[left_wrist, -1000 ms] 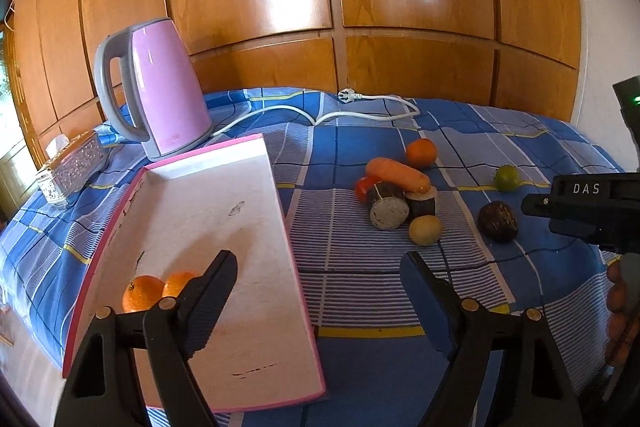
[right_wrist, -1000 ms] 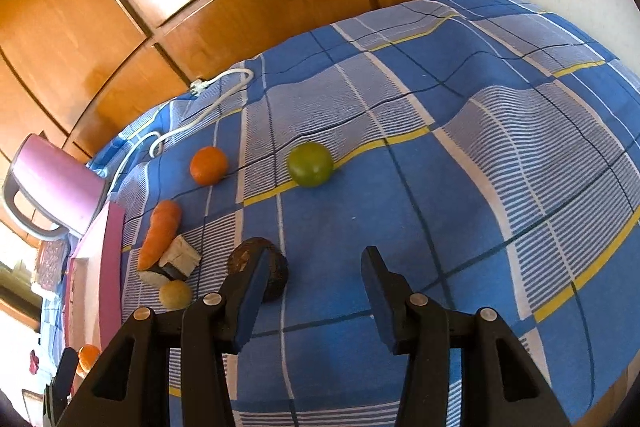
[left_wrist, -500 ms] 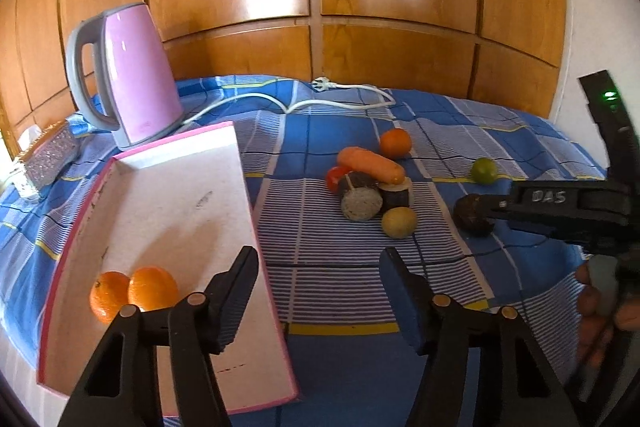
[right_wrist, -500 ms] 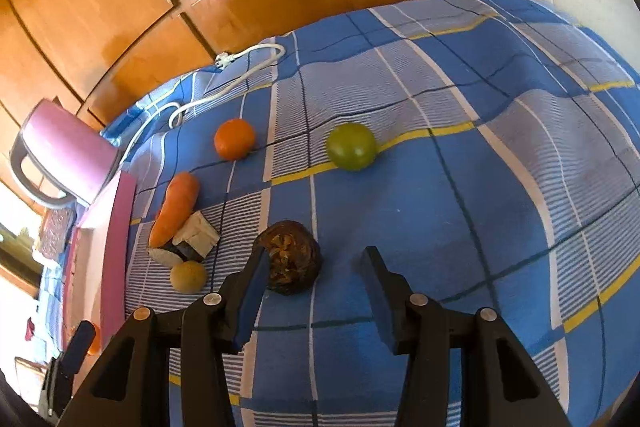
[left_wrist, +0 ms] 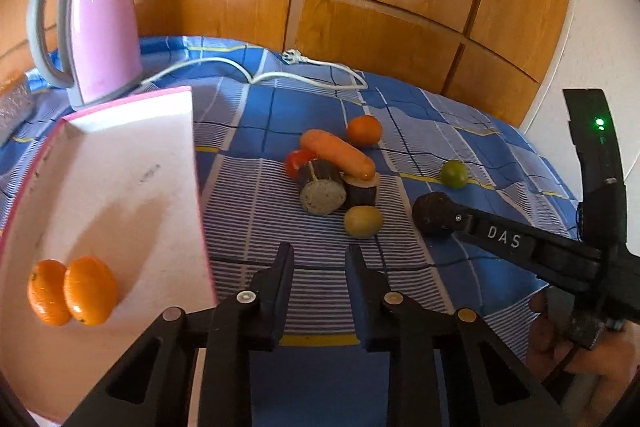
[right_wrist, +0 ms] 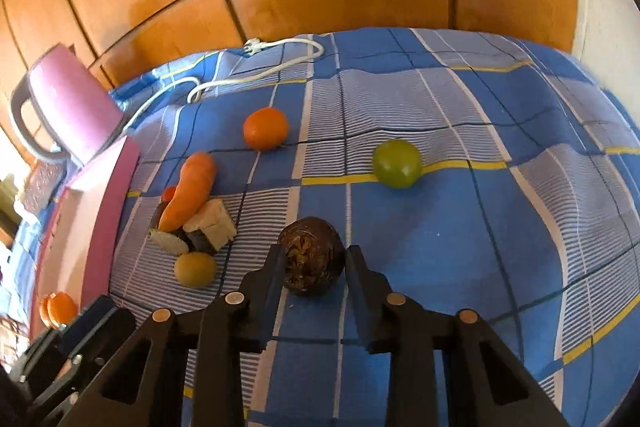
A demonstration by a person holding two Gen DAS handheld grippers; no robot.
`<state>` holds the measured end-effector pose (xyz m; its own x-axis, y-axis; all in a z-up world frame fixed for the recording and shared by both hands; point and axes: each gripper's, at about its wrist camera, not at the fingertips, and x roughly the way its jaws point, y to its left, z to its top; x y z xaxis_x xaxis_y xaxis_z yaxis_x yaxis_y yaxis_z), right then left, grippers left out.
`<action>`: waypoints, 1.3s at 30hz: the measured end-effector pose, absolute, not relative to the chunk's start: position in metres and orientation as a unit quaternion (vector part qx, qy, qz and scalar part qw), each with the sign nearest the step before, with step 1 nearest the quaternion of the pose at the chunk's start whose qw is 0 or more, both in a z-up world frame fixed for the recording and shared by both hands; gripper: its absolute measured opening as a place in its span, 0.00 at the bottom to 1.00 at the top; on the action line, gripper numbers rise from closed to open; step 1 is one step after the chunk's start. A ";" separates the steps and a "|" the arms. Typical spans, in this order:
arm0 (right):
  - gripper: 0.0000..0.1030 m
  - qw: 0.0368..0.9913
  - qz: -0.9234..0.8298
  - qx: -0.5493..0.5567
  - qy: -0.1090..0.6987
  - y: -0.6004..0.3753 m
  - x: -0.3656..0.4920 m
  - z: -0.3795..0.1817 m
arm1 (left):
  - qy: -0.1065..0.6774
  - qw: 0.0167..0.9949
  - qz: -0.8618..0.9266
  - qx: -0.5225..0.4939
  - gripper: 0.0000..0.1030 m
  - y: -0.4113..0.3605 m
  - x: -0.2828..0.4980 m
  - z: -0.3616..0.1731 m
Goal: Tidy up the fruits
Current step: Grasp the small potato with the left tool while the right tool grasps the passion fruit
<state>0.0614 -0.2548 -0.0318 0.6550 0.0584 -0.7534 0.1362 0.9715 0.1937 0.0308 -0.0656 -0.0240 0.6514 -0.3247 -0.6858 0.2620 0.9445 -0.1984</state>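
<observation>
The only legible writing is the white lettering "DAS" on the black arm of the right gripper (left_wrist: pixel 440 217), seen from the left wrist at about 3 o'clock, with a green light glowing on the upright black part behind it.

The right gripper's jaws are closing around the dark, wrinkled brown round fruit (right_wrist: pixel 312 255), which sits between the two fingers on the blue checked cloth (right_wrist: pixel 460 247); the pads look to be touching its sides. A second ago this fruit lay off to the left finger and the jaws stood wider. The left gripper (left_wrist: pixel 320 259) has its fingers drawn close together with nothing between them; a second ago they were spread wide.

From the left wrist, the white tray with a pink rim (left_wrist: pixel 120 187) lies at 9 o'clock, holding two oranges (left_wrist: pixel 72 291) side by side at its near end, as before. At 12 o'clock sits a cluster: a long orange carrot (left_wrist: pixel 340 151) resting across two dark cut vegetable chunks (left_wrist: pixel 324 187), a red piece just behind, and a yellow-green round fruit (left_wrist: pixel 363 221) just in front. A loose orange (left_wrist: pixel 364 131) lies behind the carrot, and a green lime (left_wrist: pixel 454 174) at 2 o'clock. A pink electric kettle with a grey handle (left_wrist: pixel 100 27) stands at 10 o'clock, its white cord (left_wrist: pixel 280 75) trailing across the cloth.
</observation>
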 end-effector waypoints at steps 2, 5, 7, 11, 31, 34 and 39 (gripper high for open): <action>0.24 0.904 -0.024 0.128 0.407 -0.259 0.060 -0.029 | 0.387 0.906 -0.169 -0.036 0.26 -0.072 0.034 -0.023; 0.24 0.904 -0.024 0.127 0.407 -0.258 0.060 -0.030 | 0.395 0.901 -0.177 -0.030 0.26 -0.081 0.041 -0.026; 0.24 0.904 -0.023 0.127 0.407 -0.258 0.061 -0.030 | 0.403 0.898 -0.175 -0.025 0.26 -0.087 0.047 -0.029; 0.27 0.897 -0.011 0.168 0.409 -0.270 0.061 -0.032 | 0.409 0.894 -0.181 -0.024 0.26 -0.096 0.056 -0.032; 0.30 0.906 0.000 0.129 0.403 -0.256 0.068 -0.034 | 0.396 0.901 -0.177 0.007 0.28 -0.106 0.047 -0.041; 0.30 0.905 0.000 0.137 0.403 -0.258 0.066 -0.034 | 0.382 0.908 -0.170 0.003 0.28 -0.098 0.035 -0.034; 0.30 0.907 0.010 0.136 0.398 -0.253 0.060 -0.031 | 0.351 0.924 -0.151 -0.001 0.28 -0.084 0.014 -0.020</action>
